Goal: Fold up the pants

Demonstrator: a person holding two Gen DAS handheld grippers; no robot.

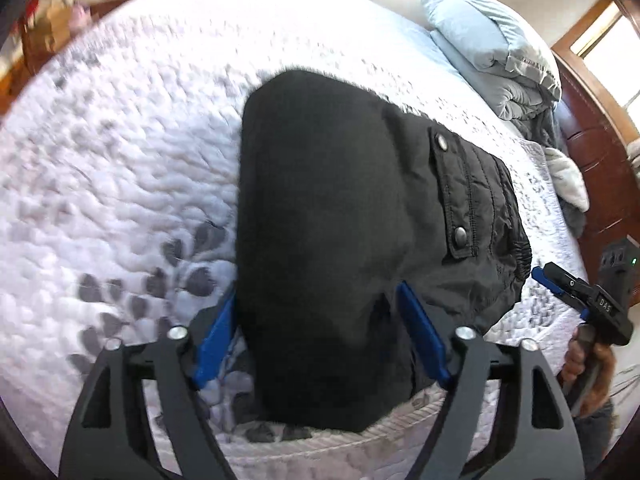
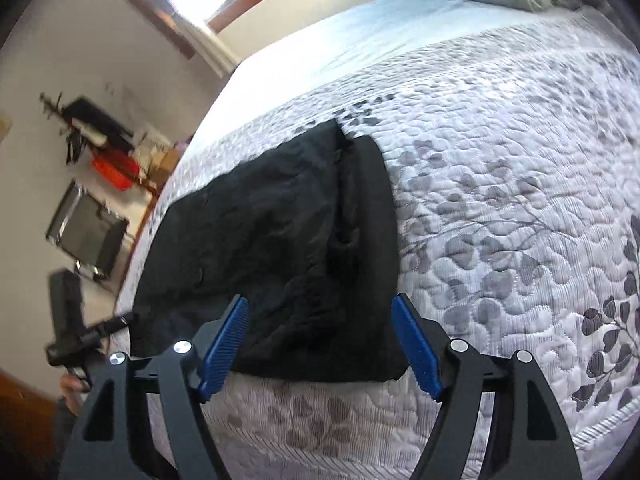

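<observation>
folded black pants (image 1: 340,248) lie on the quilt (image 1: 120,168); left claw (image 1: 316,336) and right claw (image 2: 320,344) gape wide, holding nothing.

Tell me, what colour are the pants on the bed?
The pants are black; the left wrist view shows them best.

The pants (image 1: 340,220) ahead of the left gripper (image 1: 320,344) are black, with dull silver snaps (image 1: 442,143); the quilt (image 2: 500,200) beyond the right gripper (image 2: 322,344) is white with grey leaf print; both grippers are black with blue pads (image 2: 416,346); the pillow (image 1: 480,32) is pale blue.
</observation>
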